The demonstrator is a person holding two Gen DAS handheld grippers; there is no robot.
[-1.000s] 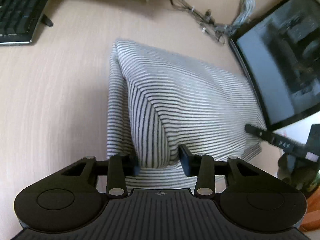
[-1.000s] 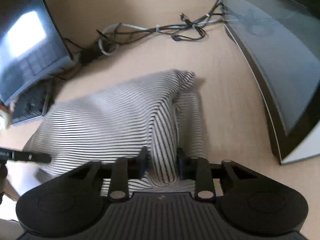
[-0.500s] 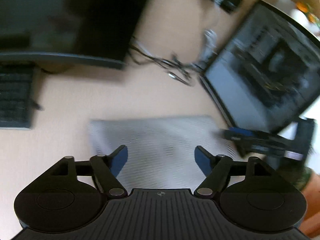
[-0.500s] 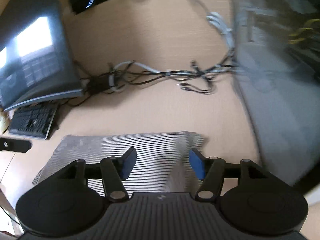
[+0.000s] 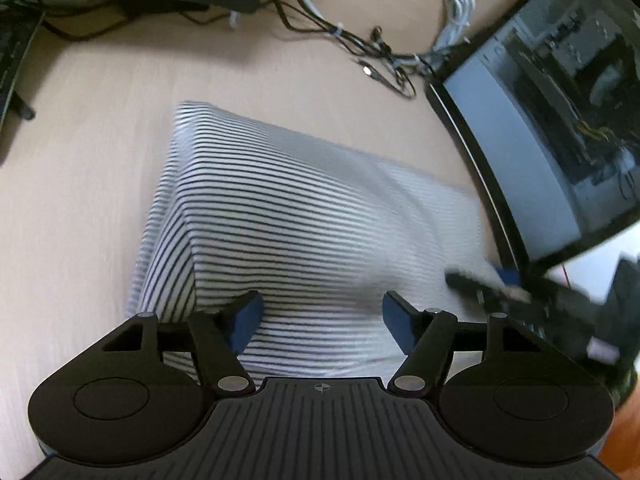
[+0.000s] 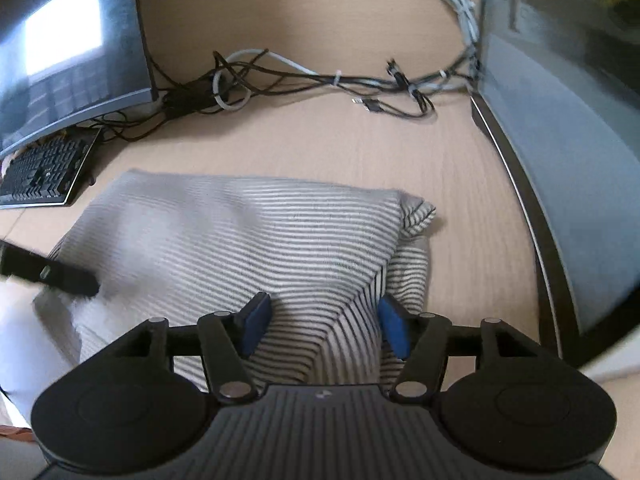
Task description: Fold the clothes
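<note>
A black-and-white striped garment [image 5: 304, 216] lies folded in a thick rectangle on the light wooden desk [image 5: 80, 200]. My left gripper [image 5: 322, 322] hovers over its near edge. Its jaws are closing, the blue pads [image 5: 248, 318] stand wide apart, and the cloth lies under them without being pinched. My right gripper [image 6: 325, 326] is over the garment [image 6: 248, 236] near its right end. Its jaws are opening around a raised fold, and its pads [image 6: 394, 330] do not press the fold. Each gripper's dark tip shows blurred in the other view, the right gripper [image 5: 500, 292] and the left gripper [image 6: 60, 276].
A dark monitor [image 5: 560, 128] stands close to the garment's right side. Another monitor [image 6: 60, 52] and a black keyboard [image 6: 44, 172] sit at the left. A tangle of cables [image 6: 320, 80] runs along the back of the desk.
Both grippers were shut on pinches of the striped cloth and have let go. Their jaws now stand apart, and the garment has settled flat on the desk.
</note>
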